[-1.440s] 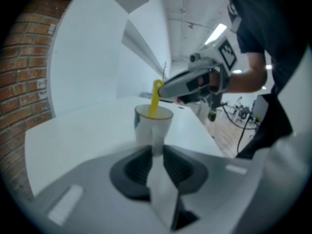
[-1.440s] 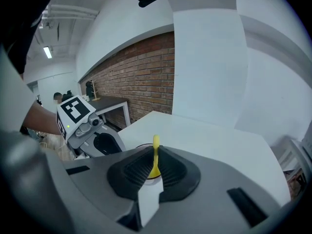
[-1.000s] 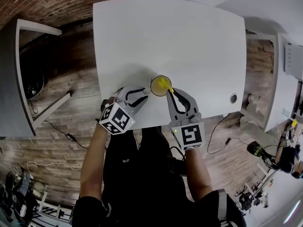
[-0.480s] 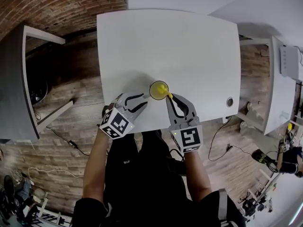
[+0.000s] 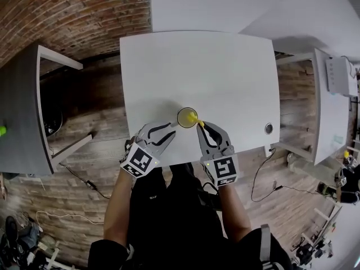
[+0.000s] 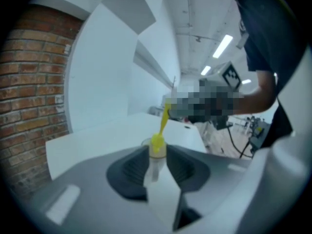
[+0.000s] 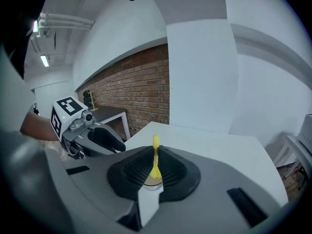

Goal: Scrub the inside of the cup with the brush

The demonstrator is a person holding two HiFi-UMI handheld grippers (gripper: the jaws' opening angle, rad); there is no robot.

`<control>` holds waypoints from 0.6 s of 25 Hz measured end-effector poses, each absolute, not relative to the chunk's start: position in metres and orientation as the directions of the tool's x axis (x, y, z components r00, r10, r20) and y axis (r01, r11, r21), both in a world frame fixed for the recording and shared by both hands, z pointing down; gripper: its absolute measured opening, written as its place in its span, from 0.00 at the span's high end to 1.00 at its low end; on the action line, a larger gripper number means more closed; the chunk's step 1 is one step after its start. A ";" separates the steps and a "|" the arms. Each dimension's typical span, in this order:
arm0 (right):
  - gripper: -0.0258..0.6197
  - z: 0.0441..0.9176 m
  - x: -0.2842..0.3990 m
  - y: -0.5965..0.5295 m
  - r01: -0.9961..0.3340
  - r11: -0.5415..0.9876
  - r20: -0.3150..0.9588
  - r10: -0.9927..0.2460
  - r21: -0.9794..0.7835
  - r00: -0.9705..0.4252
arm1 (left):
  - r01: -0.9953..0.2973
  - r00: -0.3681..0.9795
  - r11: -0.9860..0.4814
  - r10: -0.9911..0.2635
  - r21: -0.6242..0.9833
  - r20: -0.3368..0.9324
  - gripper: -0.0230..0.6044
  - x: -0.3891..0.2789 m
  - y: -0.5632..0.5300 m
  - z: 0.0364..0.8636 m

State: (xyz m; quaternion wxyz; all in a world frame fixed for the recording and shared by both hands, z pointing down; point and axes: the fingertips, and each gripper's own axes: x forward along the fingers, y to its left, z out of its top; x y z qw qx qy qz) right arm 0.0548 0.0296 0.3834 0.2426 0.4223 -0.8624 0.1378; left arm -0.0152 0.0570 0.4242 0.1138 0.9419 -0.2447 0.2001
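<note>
Since a second ago the head view has drawn back, so the tabletop [image 5: 214, 66] shows smaller, while cup [image 5: 182, 118], brush [image 5: 193, 117] and both grippers keep nearly the same grouping at its near edge.

The cup stands upright, well clear of the far edge. The left gripper [image 5: 170, 126] comes at the cup from the near left; its own view shows the fingers [image 6: 127, 169] closed against the cup's clear wall, low down. The right gripper [image 5: 200, 125] comes at the cup from the near right, its fingers [image 7: 131, 172] clamped on the yellow brush handle. The brush slants over the rim with its head inside the cup.

The step in hand looks to be the scrubbing itself. To do it well:

- Keep the left grip firm and low, so that the cup neither spins nor tips as the brush pushes on it.
- Press the brush head against the inner wall and sweep it round the whole circle, then work down to the bottom.
- Keep the strokes short and the handle off the rim, since levering on it could tilt the light cup toward the near edge.
- Hold the handle tight enough that it does not twist between the right fingers.
</note>
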 end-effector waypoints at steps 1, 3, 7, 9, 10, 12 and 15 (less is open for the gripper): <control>0.92 0.381 0.055 0.030 -0.797 0.603 0.532 -0.664 -0.035 -0.525 | -0.516 0.800 -0.849 -0.429 0.116 0.419 0.80 -0.016 0.057 0.418; 0.92 0.378 0.055 0.030 -0.801 0.597 0.525 -0.670 -0.039 -0.525 | -0.538 0.796 -0.835 -0.459 0.114 0.395 0.86 -0.018 0.056 0.409; 0.92 0.372 0.051 0.033 -0.807 0.588 0.515 -0.678 -0.047 -0.524 | -0.590 0.775 -0.801 -0.529 0.095 0.346 0.92 -0.024 0.054 0.389; 0.92 0.368 0.052 0.035 -0.812 0.581 0.509 -0.682 -0.058 -0.525 | -0.626 0.747 -0.778 -0.578 0.054 0.329 0.96 -0.027 0.053 0.377; 0.92 0.366 0.052 0.035 -0.814 0.577 0.505 -0.685 -0.065 -0.526 | -0.639 0.734 -0.768 -0.597 0.034 0.323 0.96 -0.027 0.052 0.372; 0.92 0.362 0.054 0.036 -0.818 0.570 0.497 -0.690 -0.076 -0.526 | -0.658 0.718 -0.753 -0.621 0.013 0.314 0.96 -0.026 0.051 0.362; 0.92 0.355 0.057 0.038 -0.825 0.558 0.482 -0.701 -0.087 -0.525 | -0.675 0.708 -0.738 -0.642 0.016 0.294 0.96 -0.024 0.053 0.349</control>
